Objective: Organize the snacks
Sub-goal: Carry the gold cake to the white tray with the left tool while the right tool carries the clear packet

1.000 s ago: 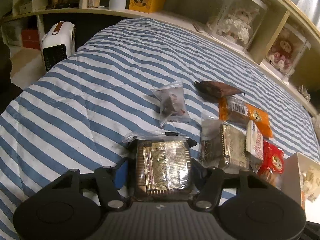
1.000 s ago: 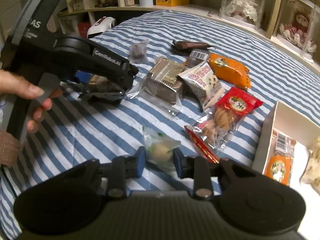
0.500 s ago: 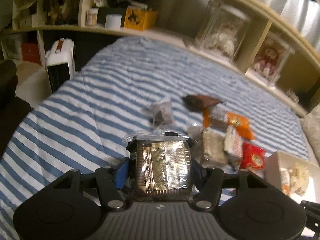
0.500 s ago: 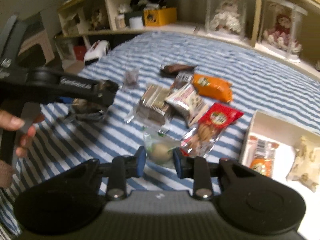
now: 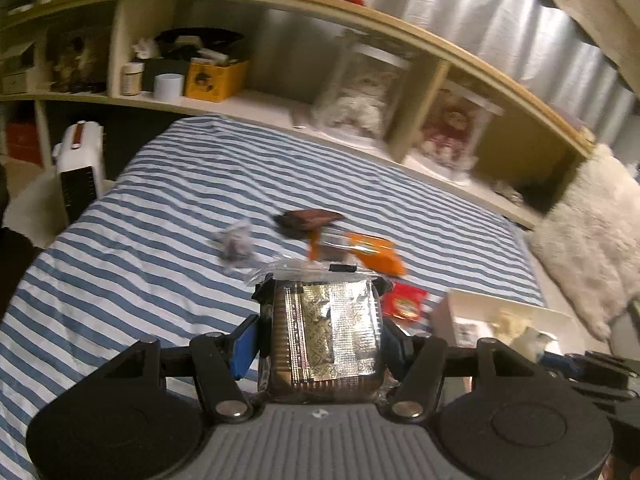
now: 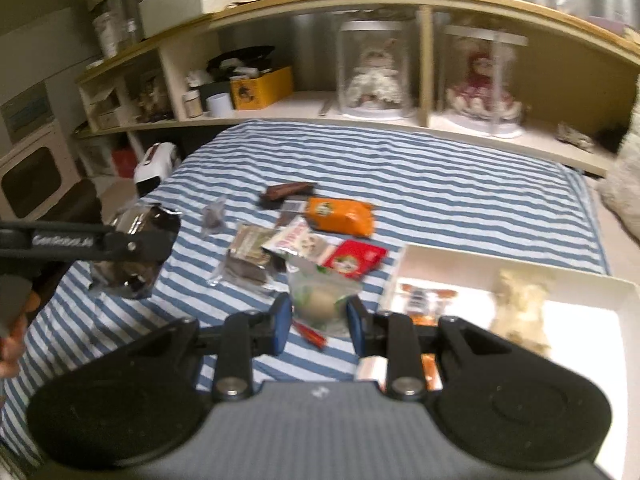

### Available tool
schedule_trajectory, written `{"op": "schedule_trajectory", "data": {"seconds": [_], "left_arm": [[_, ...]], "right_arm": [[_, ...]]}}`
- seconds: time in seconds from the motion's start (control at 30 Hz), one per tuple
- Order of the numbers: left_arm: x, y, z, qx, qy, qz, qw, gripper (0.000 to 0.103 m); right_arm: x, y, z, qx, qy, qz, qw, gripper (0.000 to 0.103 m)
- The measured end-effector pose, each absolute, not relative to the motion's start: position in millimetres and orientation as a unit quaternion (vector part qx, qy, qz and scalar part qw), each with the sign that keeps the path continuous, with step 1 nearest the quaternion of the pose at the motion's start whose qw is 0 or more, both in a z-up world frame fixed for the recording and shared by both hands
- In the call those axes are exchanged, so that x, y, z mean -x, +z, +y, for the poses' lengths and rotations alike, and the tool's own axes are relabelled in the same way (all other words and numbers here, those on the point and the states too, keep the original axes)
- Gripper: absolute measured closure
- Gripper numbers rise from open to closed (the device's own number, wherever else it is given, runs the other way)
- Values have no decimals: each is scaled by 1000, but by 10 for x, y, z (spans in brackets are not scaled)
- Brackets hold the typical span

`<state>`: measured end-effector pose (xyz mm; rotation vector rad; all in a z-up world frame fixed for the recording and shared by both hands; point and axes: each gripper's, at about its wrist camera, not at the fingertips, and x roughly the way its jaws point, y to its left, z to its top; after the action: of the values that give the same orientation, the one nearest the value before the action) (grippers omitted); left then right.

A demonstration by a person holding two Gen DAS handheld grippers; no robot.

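LEFT: left gripper [image 5: 322, 334] jaws closed on square gold-foil cake in clear crinkly wrapper [image 5: 325, 336], raised above striped bedspread [image 5: 160, 240], flat face to camera, no clear long axis | RIGHT: right gripper [image 6: 318, 316] clamps clear bag holding round pale bun [image 6: 320, 302], near white cardboard box [image 6: 520, 280] | HANDLING: judged light, soft, crushable, film slippery; hold opposite edges lightly.
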<state>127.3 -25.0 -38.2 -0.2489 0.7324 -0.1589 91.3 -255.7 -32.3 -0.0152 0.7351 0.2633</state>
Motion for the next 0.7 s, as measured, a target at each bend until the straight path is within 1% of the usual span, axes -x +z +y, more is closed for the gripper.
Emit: {"op": "schedule_trajectory", "data": {"seconds": [0.27, 0.7], "left_arm": [[-954, -430, -695, 136, -129, 370, 910, 40], [-655, -514, -1507, 119, -185, 385, 896, 40]], "right_arm": [[-626, -354, -2858, -20, 93, 368, 925, 68], [-273, -550, -3385, -52, 26, 405, 913, 68]]}}
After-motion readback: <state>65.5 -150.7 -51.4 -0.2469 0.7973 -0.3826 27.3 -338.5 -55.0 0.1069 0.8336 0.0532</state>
